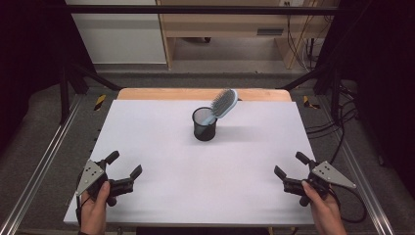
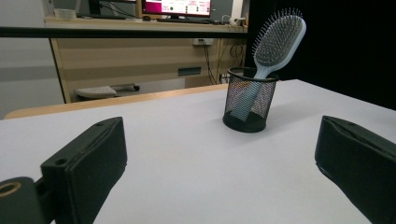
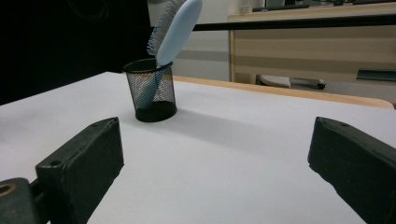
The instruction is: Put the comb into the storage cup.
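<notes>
While both hands rest at the near edge of the white surface, a black mesh cup stands toward the far middle of it, well apart from either tool. A pale blue hairbrush stands in the mesh cup with its handle down inside and its bristled head sticking out above the rim, tilted to the right and away from the person in the high view. Its bristles face up and to the left there.

The left tongs sit near and to the left of the mesh cup, jaws spread wide with nothing between them. The right tongs sit near and to the right of the mesh cup, likewise spread wide and empty. Each pair points roughly toward the cup.

From the left gripper view the cup shows the brush handle through its mesh, and the brush head shows its bristle side. From the right gripper view the cup holds the brush with its smooth blue back turned to the camera.

No brand, label or legible writing shows on the brush or the cup; a monitor beyond the cup in the left gripper view is too blurred to read.
</notes>
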### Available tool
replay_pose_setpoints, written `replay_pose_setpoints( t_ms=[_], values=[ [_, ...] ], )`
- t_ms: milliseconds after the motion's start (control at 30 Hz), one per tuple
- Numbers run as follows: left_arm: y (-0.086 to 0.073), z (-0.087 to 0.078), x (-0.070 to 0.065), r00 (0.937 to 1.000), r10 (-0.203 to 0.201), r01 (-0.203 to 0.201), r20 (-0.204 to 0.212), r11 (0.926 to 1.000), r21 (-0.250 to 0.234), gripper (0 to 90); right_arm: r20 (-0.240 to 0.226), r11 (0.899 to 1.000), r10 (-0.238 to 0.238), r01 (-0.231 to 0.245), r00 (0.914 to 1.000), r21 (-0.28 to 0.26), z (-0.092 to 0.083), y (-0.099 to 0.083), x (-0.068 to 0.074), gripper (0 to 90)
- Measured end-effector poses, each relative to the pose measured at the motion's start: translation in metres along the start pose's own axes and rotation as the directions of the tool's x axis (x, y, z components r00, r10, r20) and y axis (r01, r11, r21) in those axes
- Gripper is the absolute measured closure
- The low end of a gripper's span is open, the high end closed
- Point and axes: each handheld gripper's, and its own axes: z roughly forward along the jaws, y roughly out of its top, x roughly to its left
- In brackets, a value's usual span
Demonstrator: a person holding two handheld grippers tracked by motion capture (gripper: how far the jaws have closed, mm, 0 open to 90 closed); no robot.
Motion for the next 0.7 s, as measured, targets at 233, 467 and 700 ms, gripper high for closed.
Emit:
replay_pose_setpoints(
  t_ms=[233, 467, 700],
  values=[
    [-0.001, 0.0, 0.001, 0.9998, 0.017, -0.017, -0.011, 0.9999, -0.002, 2.7, -0.038, 1.0, -0.005, 0.006, 0.9993, 0.014, 0.007, -0.004, 0.008, 3.6],
    [-0.002, 0.002, 0.001, 0.9997, 0.026, -0.026, -0.003, 0.9996, -0.008, 2.6, -0.07, 1.0, -0.006, 0.008, 0.9976, 0.026, 0.015, -0.007, 0.014, 3.9],
    [0.003, 0.002, 0.004, 0.9996, 0.027, -0.027, -0.006, 0.9992, -0.029, 2.6, -0.097, 0.999, -0.012, 0.016, 0.9952, 0.034, 0.027, -0.006, 0.019, 3.4]
  ],
)
